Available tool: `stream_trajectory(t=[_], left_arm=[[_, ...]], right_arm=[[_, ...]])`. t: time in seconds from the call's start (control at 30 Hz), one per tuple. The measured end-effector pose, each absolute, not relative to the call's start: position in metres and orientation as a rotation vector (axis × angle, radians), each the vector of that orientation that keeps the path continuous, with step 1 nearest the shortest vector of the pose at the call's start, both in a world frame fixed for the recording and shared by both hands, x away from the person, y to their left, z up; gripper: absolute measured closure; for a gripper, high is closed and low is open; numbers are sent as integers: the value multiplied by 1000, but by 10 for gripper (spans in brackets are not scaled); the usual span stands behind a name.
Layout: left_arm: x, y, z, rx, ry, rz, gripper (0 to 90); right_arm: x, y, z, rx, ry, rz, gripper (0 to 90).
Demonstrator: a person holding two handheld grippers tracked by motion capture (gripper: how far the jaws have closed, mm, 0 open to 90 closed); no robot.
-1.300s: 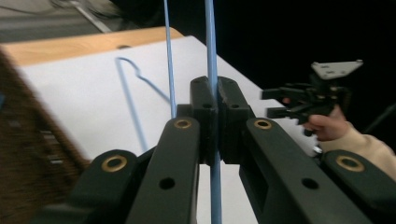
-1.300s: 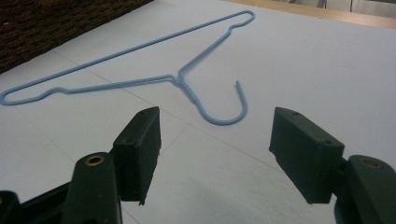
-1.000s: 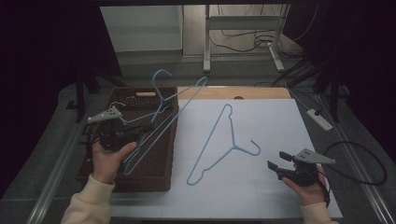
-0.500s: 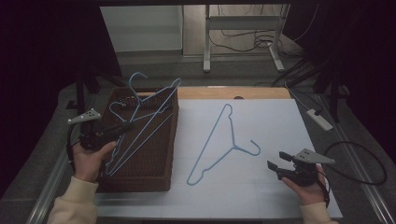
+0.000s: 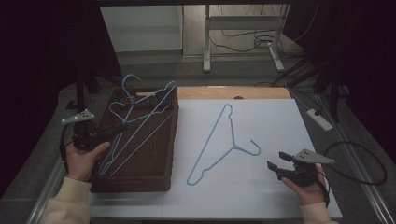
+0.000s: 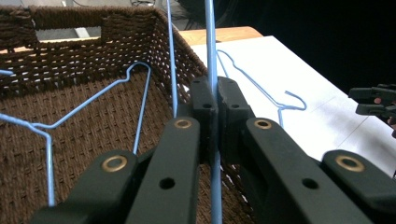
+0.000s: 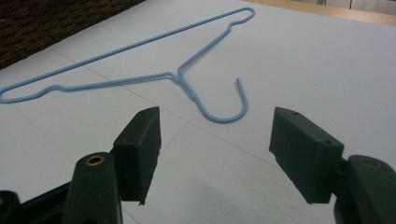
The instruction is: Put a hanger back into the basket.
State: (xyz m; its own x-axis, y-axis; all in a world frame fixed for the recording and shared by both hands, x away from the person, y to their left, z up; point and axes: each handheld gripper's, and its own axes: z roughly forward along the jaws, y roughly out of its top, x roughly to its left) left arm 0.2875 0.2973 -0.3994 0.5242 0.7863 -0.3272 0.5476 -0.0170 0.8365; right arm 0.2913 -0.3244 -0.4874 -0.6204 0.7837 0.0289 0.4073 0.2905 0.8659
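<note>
Table (image 5: 261,196) carries a white sheet, with a bare wood strip along its far edge. Brown woven basket (image 5: 140,179) sits on the left part, one long wall next to the sheet's left edge; the left gripper view shows its far wall (image 6: 70,28) with a handle cutout. Blue wire hanger no. 1 (image 5: 140,126) is in the left gripper (image 5: 100,135): jaws closed tight on one straight wire of the frame, wire running up between the pads (image 6: 211,70). That hanger tilts over the basket, its far end resting across the far right corner of the rim, hook (image 5: 128,80) poking past the far wall. More blue wire (image 6: 93,98) lies in the basket, bent shoulder and neck visible; can't tell whether it belongs to the same hanger or another one. Blue wire hanger no. 2 (image 5: 219,144) lies flat on the sheet, right of the basket and well apart from it, hook (image 7: 224,109) pointing toward the right gripper (image 5: 280,161). Right gripper sits at the near right of the sheet, jaws wide open with nothing between them, hook of no. 2 just ahead of the tips. Person's hands hold both grippers, cream sleeves at the bottom edge.
</note>
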Motion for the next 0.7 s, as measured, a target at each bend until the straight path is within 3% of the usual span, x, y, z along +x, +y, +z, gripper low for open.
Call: stream_trajectory(t=[0.7], left_arm=[[301, 302, -425, 1800, 1201, 223, 863]], right_arm=[[292, -324, -488, 1069, 2162, 1262, 346]])
